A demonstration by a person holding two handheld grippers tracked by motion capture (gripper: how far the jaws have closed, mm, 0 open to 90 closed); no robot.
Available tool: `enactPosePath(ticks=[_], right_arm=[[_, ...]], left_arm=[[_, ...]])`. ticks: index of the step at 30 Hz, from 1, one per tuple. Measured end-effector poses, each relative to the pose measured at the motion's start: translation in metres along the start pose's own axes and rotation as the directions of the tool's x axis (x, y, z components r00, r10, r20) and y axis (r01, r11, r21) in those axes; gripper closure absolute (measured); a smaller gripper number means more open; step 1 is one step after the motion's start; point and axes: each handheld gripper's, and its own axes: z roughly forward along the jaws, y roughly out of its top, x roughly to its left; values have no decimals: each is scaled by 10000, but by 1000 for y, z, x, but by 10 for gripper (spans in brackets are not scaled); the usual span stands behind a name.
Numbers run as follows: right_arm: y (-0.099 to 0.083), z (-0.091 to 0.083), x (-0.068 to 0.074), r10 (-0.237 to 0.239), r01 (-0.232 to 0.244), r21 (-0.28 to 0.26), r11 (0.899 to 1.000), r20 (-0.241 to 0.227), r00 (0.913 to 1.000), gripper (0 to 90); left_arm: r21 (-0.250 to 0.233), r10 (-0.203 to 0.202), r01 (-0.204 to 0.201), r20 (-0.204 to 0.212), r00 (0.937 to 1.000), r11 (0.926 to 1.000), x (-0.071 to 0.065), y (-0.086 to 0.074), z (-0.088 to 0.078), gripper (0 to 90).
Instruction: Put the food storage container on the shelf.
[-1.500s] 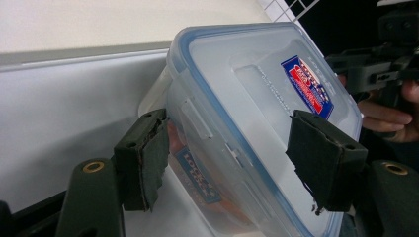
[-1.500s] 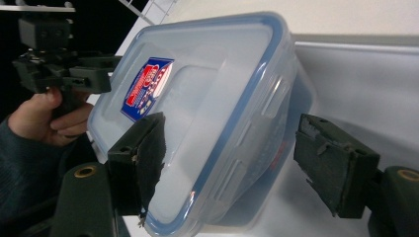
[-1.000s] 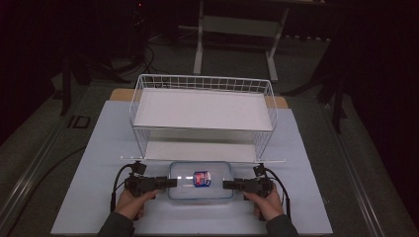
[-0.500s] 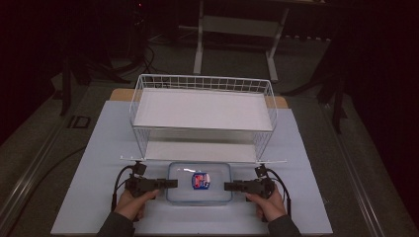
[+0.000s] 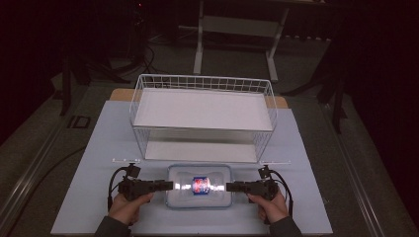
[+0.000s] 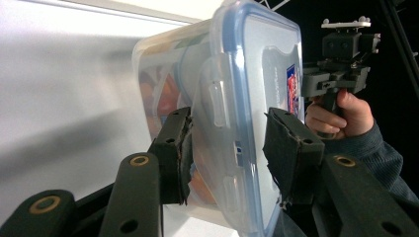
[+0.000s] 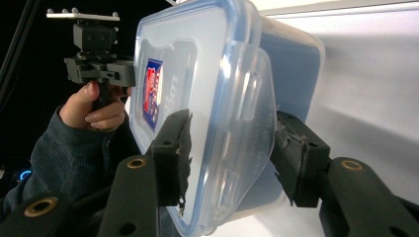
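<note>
A clear plastic container (image 5: pixel 217 196) with a blue-rimmed lid and a red and blue label lies flat on the white mat near the front edge. My left gripper (image 5: pixel 170 185) holds its left end and my right gripper (image 5: pixel 228 187) holds its right end. In the left gripper view the container (image 6: pixel 247 64) sits between the pads of the left gripper (image 6: pixel 227 148), one pad on the lid and one on the base. The right gripper view has the container (image 7: pixel 207 59) held the same way by the right gripper (image 7: pixel 230 148). Both sets of jaws have just been closing on it.
A white wire basket (image 5: pixel 202 84) with a white floor stands behind the container, mid-table. The white mat (image 5: pixel 99 148) covers the table, with bare room to the left and right of the basket. The surroundings are dark, with a stand's legs beyond the far edge.
Both grippers' jaws have drawn in against the container's ends. The hands and the container have stayed where they were.
</note>
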Motion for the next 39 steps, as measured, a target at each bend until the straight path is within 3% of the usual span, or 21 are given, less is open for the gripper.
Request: enactPosePath(ticks=[5,22,30,39], right_arm=[[0,-4,4,-155,155,-110,9998,32,9999,535],[3,-15,17,-712,719,-630,9954,135,9974,541],[9,-25,31,-1109,1124,-920,9894,212,9936,541],[14,-37,54,-1772,1824,-1208,9758,529,9828,541]], left_arm=[[-90,279,-281,-209,9994,9996,-6,0,-1,545],[-422,703,-710,-162,9974,9966,-19,3,-3,544],[-697,1160,-1170,-176,9931,9907,-34,9,-10,544],[-1002,1533,-1533,-80,9882,9831,-49,15,-18,542]])
